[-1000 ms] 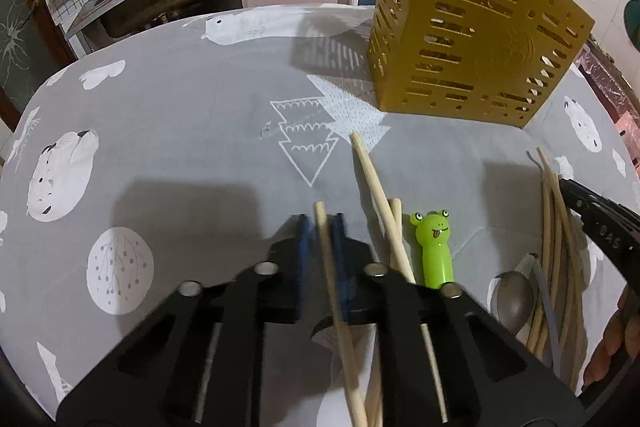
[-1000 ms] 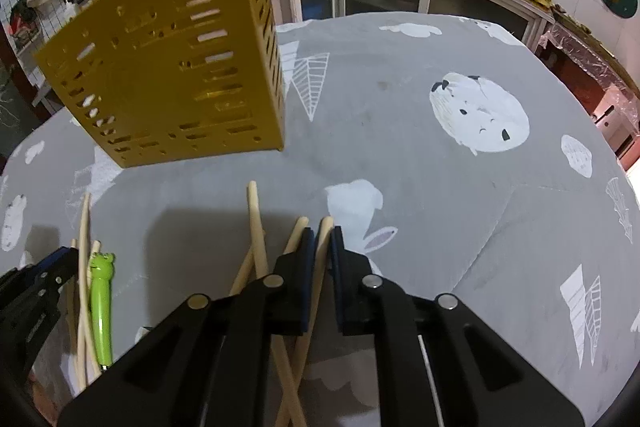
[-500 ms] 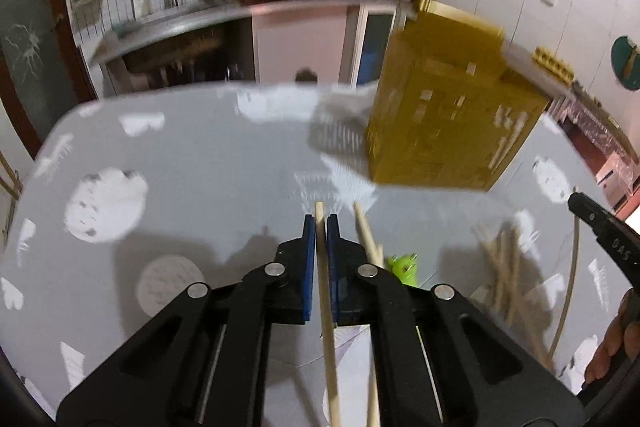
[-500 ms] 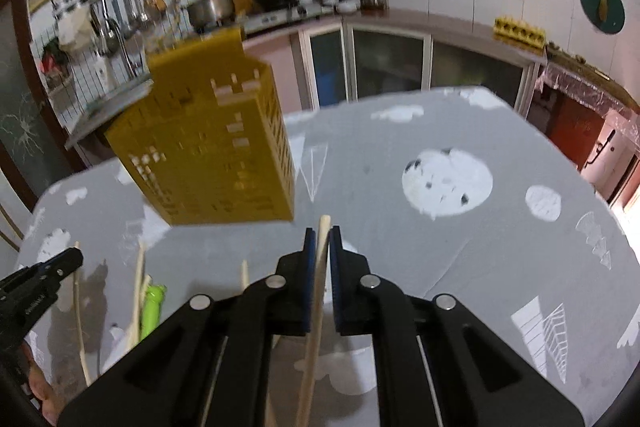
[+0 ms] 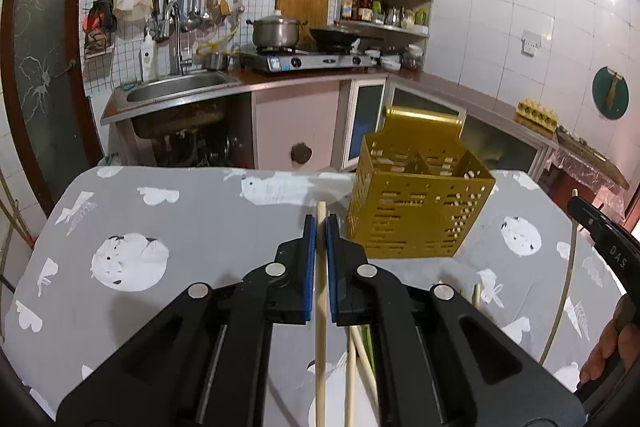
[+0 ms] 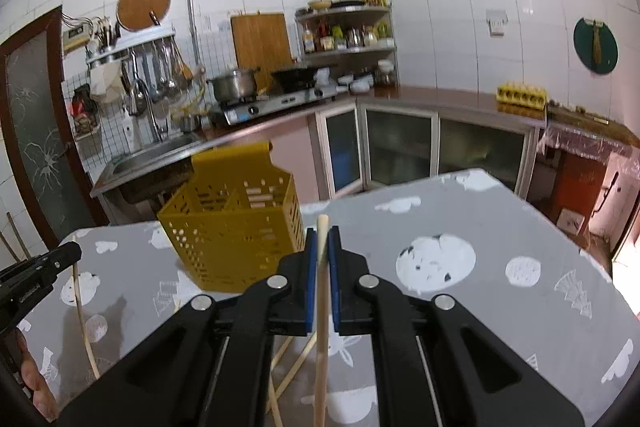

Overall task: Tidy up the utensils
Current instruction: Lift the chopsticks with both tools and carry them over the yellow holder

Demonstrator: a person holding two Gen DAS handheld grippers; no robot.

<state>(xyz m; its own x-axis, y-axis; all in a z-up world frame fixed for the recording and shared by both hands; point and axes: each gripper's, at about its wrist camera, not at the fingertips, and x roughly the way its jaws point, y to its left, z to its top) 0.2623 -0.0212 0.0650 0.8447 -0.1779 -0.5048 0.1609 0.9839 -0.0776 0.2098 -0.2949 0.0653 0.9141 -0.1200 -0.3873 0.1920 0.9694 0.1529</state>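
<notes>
Both chopsticks off the table now

My left gripper [image 5: 321,227] and right gripper [image 6: 322,239] each pinch a wooden chopstick [image 5: 320,307], lifted from the pile toward the yellow utensil holder [image 5: 416,211] just ahead.

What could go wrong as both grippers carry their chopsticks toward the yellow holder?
1. The left gripper and right gripper each pinch one chopstick with most of its length hanging below, so it might pivot or slip.
2. The yellow holder has inner dividers; a tip could catch on one.
3. Both arriving together might collide.
</notes>
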